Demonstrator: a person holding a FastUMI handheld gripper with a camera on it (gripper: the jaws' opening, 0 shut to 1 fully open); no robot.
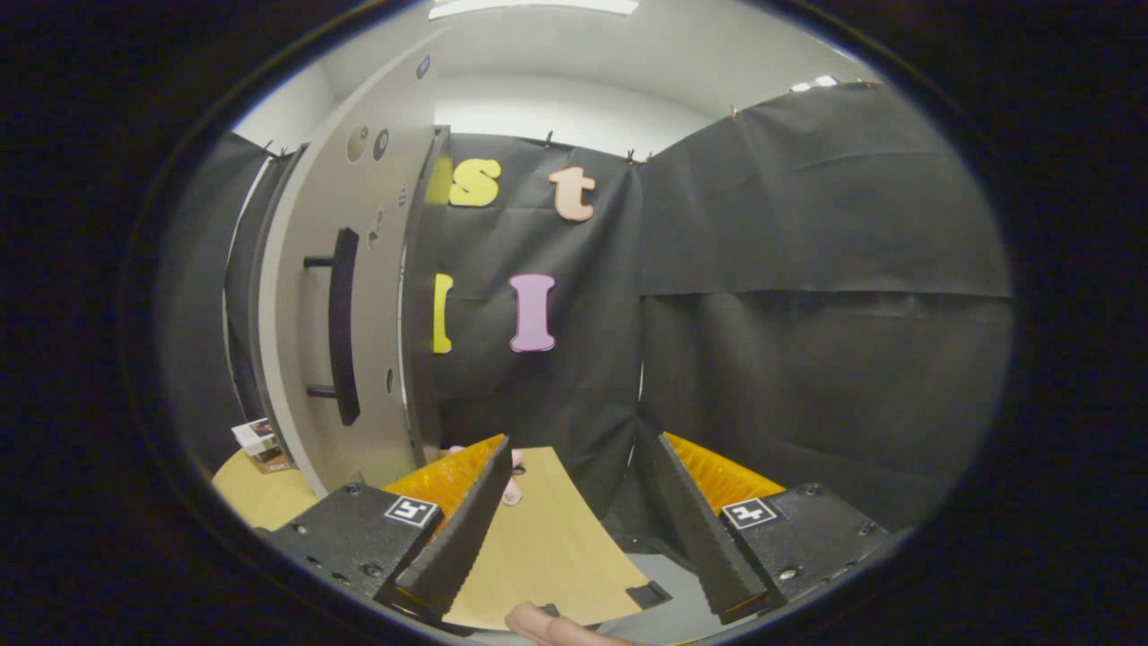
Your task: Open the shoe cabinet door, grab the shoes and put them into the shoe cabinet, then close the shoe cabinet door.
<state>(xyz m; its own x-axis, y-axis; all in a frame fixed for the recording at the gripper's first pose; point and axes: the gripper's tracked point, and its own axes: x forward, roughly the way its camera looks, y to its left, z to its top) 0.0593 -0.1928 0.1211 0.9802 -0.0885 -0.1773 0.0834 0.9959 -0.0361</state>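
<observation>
One shoe cabinet door [345, 323], pale grey and fitted with a dark vertical bar handle [343, 325], stands ahead and to the left of my fingers, swung so that its outer face and its thin edge both show. Small round marks dot the panel above and beside the handle. Beyond the door's near edge, a small pink object [513, 489] shows low down, just past my left fingertip; I cannot tell whether it is a shoe.

My gripper [574, 489] is released: its two fingers stand well apart, pressing on nothing, with their ribbed inner faces turned toward each other. Between them lies a tan board [538, 547], flat and slightly tilted, with a dark notch at its near right corner and a small hole near its far end. A fingertip of a hand [547, 625] touches the board's near edge.

Left of the door, on a yellowish tabletop [260, 498], sits a small stack of boxes [260, 444]. Black cloth [807, 314] hangs behind and to the right, with a white wall and ceiling above it.
</observation>
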